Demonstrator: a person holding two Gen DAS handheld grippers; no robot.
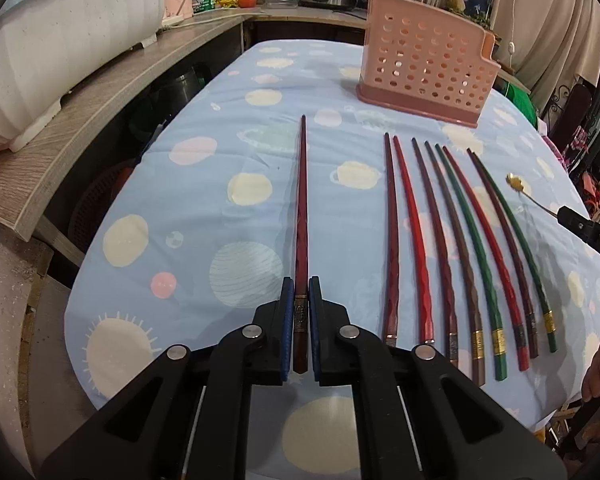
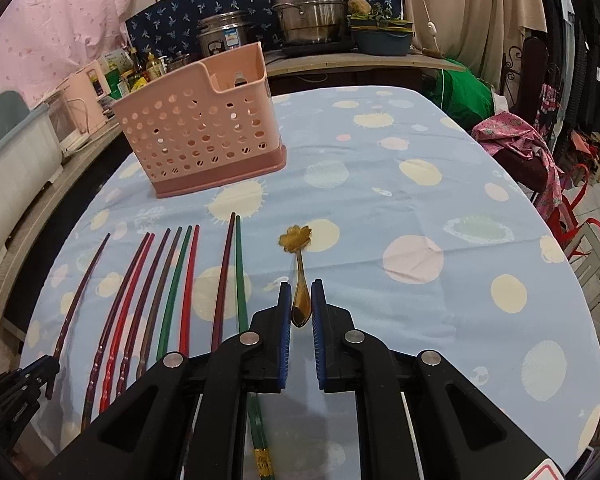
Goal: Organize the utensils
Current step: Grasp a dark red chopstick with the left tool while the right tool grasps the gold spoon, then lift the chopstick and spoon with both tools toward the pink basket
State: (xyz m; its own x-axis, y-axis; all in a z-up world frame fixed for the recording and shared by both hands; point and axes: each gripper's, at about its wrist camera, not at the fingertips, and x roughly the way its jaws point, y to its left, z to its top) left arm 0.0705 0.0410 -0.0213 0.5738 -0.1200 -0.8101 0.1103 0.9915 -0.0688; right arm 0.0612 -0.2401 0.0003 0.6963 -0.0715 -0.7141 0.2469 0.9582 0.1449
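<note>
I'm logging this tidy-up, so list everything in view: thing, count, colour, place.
dark red chopstick: one, apart on the left of the cloth, its butt between the left gripper's pads.
row of chopsticks: eight; reds, browns, two green; side by side on the cloth.
gold spoon: one, flower-shaped bowl, right of the row, handle between the right gripper's pads.
utensil basket: one, pink, perforated, standing beyond the chopsticks.
tablecloth: one, light blue with planets.
steel pots: several, on the back counter.
left gripper: black, blue pads, closed on the chopstick.
right gripper: same, around the spoon handle.
</note>
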